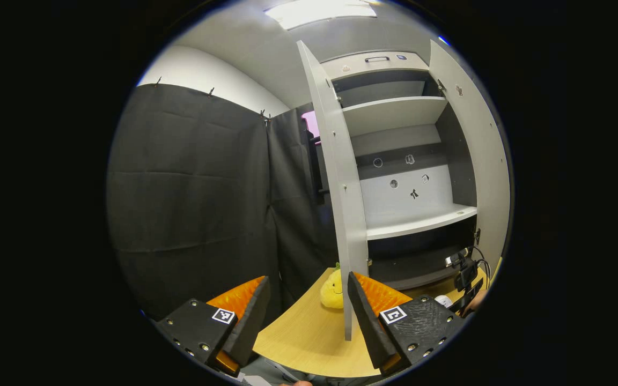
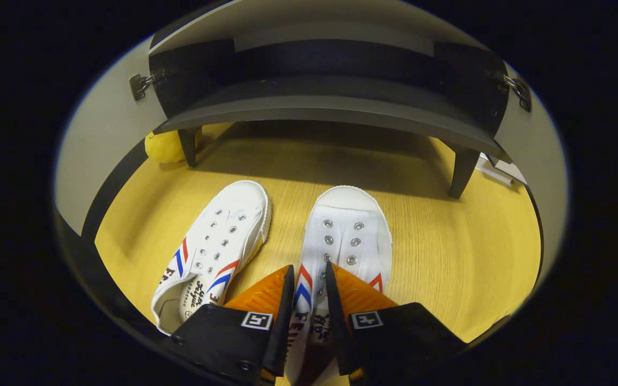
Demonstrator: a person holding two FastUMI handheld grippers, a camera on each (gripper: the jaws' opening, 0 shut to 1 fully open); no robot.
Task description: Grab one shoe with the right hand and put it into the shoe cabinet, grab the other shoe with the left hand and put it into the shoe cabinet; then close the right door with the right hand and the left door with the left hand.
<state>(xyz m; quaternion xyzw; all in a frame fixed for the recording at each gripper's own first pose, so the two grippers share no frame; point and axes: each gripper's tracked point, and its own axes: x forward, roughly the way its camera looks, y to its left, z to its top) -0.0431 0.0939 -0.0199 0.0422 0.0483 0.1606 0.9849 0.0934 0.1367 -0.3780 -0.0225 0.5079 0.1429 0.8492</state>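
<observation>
Clamped between my right claw, the white sneaker points toe-first at the shoe cabinet ahead, its twin on the bench alongside, left claw apart.

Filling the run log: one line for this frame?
right gripper: shut on right shoe | left gripper: open | left shoe: on floor | cabinet doors: open
</observation>
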